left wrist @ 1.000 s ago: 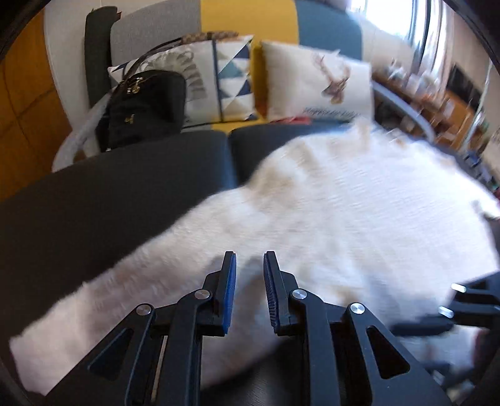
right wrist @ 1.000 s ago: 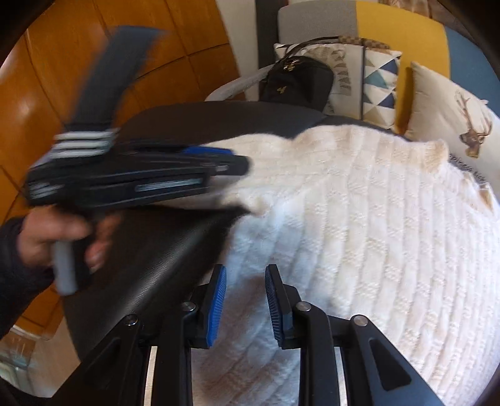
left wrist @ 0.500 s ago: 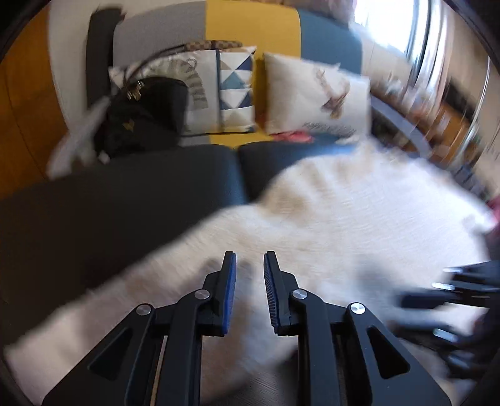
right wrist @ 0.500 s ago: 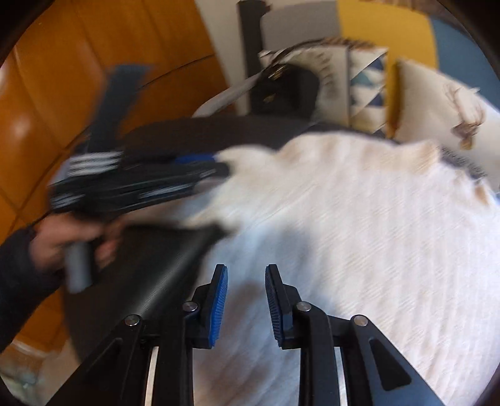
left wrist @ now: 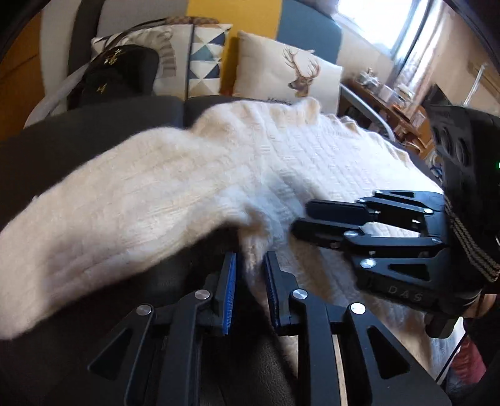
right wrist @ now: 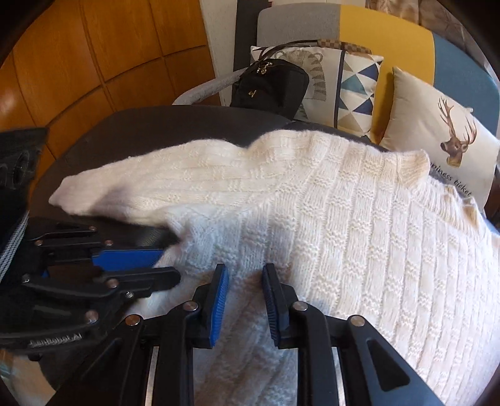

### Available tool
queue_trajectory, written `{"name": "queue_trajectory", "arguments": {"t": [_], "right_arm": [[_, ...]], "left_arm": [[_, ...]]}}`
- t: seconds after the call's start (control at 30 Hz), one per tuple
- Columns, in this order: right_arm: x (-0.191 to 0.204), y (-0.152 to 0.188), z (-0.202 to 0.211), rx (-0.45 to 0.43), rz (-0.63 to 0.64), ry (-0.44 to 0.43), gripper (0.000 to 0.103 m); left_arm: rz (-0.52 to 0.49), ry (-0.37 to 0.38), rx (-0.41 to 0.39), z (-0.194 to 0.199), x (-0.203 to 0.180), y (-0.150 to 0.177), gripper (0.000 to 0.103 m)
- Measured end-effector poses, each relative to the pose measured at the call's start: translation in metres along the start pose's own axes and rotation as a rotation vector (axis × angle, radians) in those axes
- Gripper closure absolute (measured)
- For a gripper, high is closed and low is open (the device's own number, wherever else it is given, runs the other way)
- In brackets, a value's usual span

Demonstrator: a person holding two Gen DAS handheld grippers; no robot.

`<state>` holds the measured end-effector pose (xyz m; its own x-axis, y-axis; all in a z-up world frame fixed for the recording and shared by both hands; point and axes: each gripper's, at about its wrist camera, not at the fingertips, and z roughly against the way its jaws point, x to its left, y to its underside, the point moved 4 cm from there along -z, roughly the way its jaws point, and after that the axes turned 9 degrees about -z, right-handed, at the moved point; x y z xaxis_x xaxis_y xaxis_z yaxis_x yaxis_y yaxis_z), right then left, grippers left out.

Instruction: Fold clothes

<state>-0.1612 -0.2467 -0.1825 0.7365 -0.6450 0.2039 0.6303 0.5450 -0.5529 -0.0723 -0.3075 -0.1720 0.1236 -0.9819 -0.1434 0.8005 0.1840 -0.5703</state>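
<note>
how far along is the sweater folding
Barely begun. The white sweater lies spread flat on the dark cushion, its sleeve stretched out unfolded. The left claw and the right claw stand open at the armpit edge, gripping nothing. Every fold remains.

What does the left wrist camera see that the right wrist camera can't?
Only the left wrist view shows the bright window and a cluttered wooden shelf beside the sofa. Only the right wrist view shows the orange wood-panelled wall. Both show the white knitted sweater spread on the dark surface, the black bag, the deer cushion and the triangle-patterned cushion. Each also sees the other hand-held gripper: the right hand-held gripper and the left hand-held gripper.
</note>
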Motion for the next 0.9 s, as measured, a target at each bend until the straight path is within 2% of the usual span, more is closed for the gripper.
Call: {"name": "queue_trajectory", "arguments": {"t": [0.2,0.37,0.43,0.5,0.6,0.73,0.83,0.9], "right_arm": [[-0.010,0.007,0.026,0.004,-0.053,-0.035,0.082],[-0.023,0.035,0.053,0.026,-0.070,-0.019,0.082],[-0.025,0.049,0.059,0.042,-0.066,0.001,0.082],[-0.029,0.062,0.057,0.076,-0.051,0.059,0.082],[-0.035,0.067,0.065,0.064,-0.096,0.062,0.082],[-0.037,0.077,0.094,0.027,-0.129,0.036,0.082],[-0.043,0.098,0.108,0.031,-0.154,0.041,0.081],[-0.048,0.112,0.115,0.041,-0.174,0.047,0.080]], "left_arm": [[0.002,-0.007,-0.041,0.023,-0.006,0.005,0.082],[0.000,0.122,-0.106,0.045,-0.032,0.013,0.082],[-0.033,0.108,-0.083,0.037,-0.046,0.017,0.082],[-0.040,0.056,0.003,0.013,-0.049,0.024,0.082],[0.020,0.062,-0.014,0.012,-0.039,0.025,0.083],[0.063,0.064,-0.040,0.030,-0.042,0.029,0.083],[0.022,0.121,-0.076,0.045,-0.071,0.037,0.083],[-0.025,0.119,-0.040,0.039,-0.092,0.046,0.083]]}}
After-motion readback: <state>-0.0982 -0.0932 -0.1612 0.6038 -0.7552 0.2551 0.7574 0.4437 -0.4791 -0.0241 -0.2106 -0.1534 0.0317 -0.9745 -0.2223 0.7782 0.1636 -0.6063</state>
